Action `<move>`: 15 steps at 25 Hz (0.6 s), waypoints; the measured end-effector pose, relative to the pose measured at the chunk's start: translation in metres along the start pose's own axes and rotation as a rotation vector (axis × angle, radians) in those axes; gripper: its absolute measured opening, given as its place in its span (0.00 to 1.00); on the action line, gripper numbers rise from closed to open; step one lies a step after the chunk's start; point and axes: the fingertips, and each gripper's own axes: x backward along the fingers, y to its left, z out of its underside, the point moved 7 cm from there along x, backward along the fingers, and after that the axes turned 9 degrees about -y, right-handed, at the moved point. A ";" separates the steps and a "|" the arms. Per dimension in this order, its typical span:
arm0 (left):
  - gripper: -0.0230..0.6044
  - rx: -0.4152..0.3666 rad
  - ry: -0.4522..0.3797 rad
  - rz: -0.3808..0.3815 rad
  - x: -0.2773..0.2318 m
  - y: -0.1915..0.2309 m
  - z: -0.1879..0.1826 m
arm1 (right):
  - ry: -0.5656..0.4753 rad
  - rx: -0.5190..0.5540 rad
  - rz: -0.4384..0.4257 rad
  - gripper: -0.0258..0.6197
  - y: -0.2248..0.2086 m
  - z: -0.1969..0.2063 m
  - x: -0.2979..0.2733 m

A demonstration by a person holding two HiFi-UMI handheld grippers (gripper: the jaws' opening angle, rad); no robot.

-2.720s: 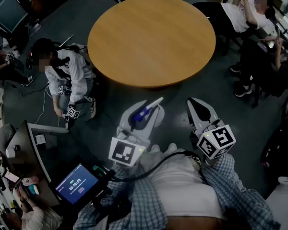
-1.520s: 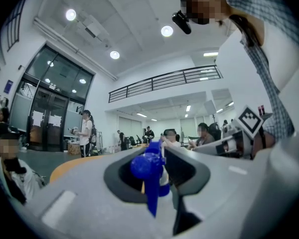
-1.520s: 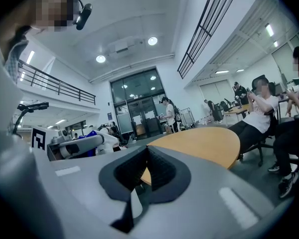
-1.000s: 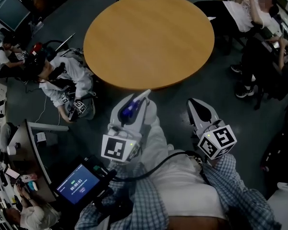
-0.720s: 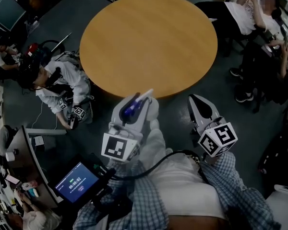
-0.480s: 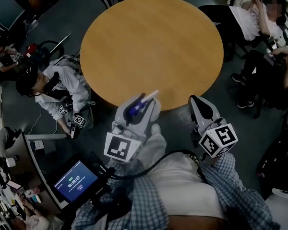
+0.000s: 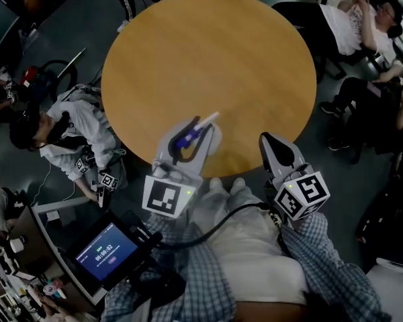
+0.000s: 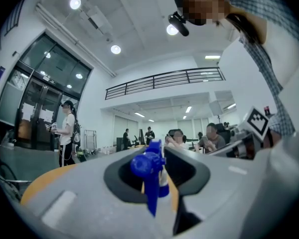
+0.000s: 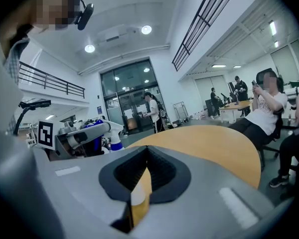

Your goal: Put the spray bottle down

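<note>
The spray bottle (image 8: pixel 148 169) is clamped between the left gripper's (image 7: pixel 196 131) jaws. It has a glossy blue plastic trigger head, and its slim white nozzle pokes out over the near edge of the round table (image 7: pixel 208 45). No label on it can be read. The tabletop is smooth and wood-toned. The right gripper (image 7: pixel 275 147), matt grey with dark ribbed pads, has its jaws together on nothing, by the table's rim. Each gripper carries a cube (image 7: pixel 166 196) printed with black-and-white square markers.
</note>
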 end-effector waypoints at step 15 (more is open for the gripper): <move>0.21 -0.009 -0.003 -0.071 -0.041 0.037 0.018 | 0.052 -0.003 -0.027 0.05 -0.030 -0.004 -0.030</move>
